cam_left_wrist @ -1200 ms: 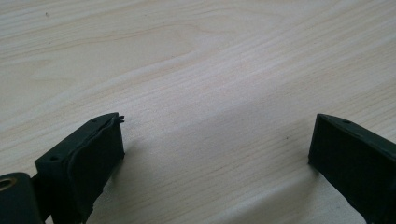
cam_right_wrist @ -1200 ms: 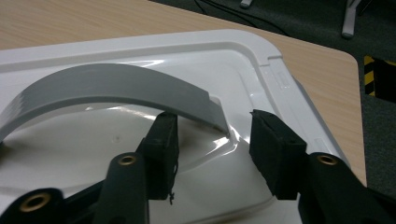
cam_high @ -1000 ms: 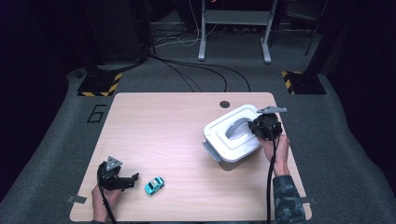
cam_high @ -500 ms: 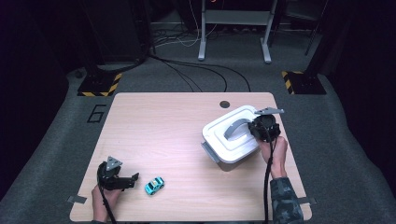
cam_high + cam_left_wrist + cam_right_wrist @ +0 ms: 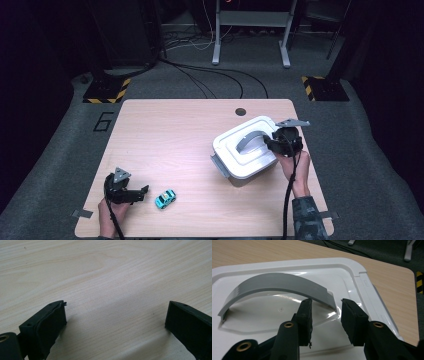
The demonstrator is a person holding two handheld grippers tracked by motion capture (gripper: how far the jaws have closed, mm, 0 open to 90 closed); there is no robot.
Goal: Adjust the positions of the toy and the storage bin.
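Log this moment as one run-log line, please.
right tool: jaws just opening, astride grey handle, no grip | white box: lidded | left tool: open, idle | toy car: untouched

A white lidded box (image 5: 246,154) with a raised grey arched handle (image 5: 277,285) sits flat, skewed, on the table's right side.

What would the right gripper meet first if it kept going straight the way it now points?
The right gripper, its jaws just opened and a little apart, points at the near end of the grey handle on the white box lid. It would probably meet that handle end first; depth is hard to judge.
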